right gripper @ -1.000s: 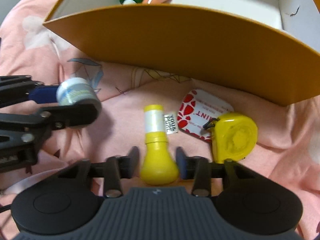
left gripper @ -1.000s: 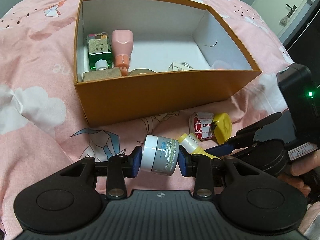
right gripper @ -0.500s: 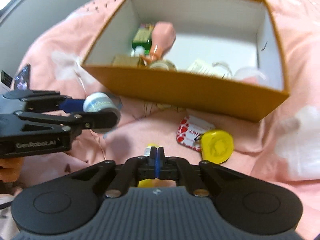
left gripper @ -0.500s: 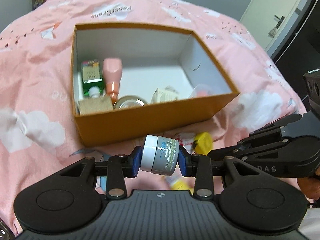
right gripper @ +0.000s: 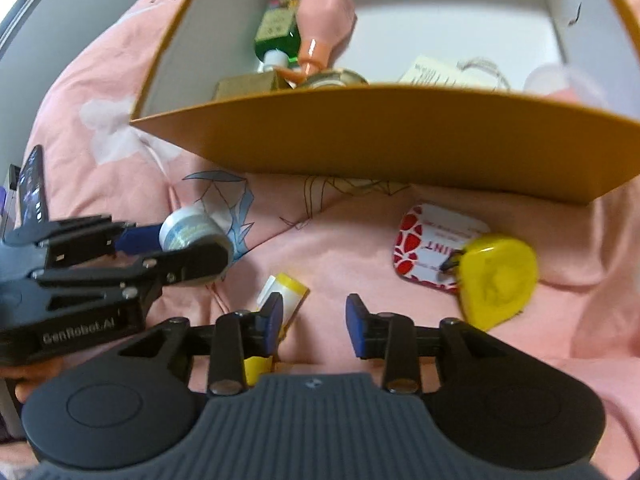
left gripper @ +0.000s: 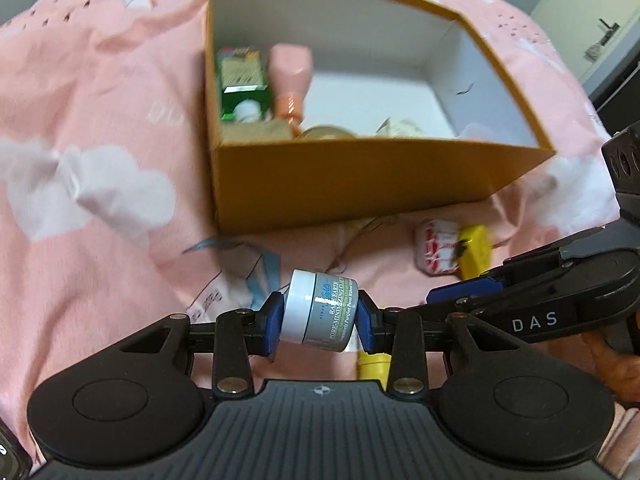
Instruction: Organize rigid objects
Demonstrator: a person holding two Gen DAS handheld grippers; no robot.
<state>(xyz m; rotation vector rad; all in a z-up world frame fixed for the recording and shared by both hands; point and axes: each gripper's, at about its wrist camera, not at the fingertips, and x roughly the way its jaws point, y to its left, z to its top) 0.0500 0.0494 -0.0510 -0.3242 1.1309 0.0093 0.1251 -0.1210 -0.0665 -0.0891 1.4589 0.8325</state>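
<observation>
A: Gripping the small jar [left gripper: 320, 312], the left gripper [left gripper: 320, 318] has its blue pads [left gripper: 275, 320] clamped on the white lid at the left and on the base at the right. Jar's axis runs left to right across the jaws, lid end left, tilted slightly down to the right. Held off the pink bedding [left gripper: 100, 120], near side of the orange box [left gripper: 360, 184].

B: Right gripper [right gripper: 314, 326]?

A: Jaws spread apart, nothing between them. Yellow bottle [right gripper: 280, 304] lies on the bedding just by its left pad, partly hidden under the finger. Long axis runs near to far, leaning right; capped end points far, toward the box.

B: Other loose items?

A: Red-and-white mint tin [right gripper: 434, 252] flat on the bedding to the right, near the box wall. Yellow tape measure [right gripper: 496, 280] overlaps its near right corner.

B: Inside the box?

A: Green bottle [left gripper: 240, 88] and pink bottle [left gripper: 290, 76] side by side at the left, caps pointing near. Brown block [left gripper: 256, 132], a round lid and a paper tag along the near wall; blurred.
</observation>
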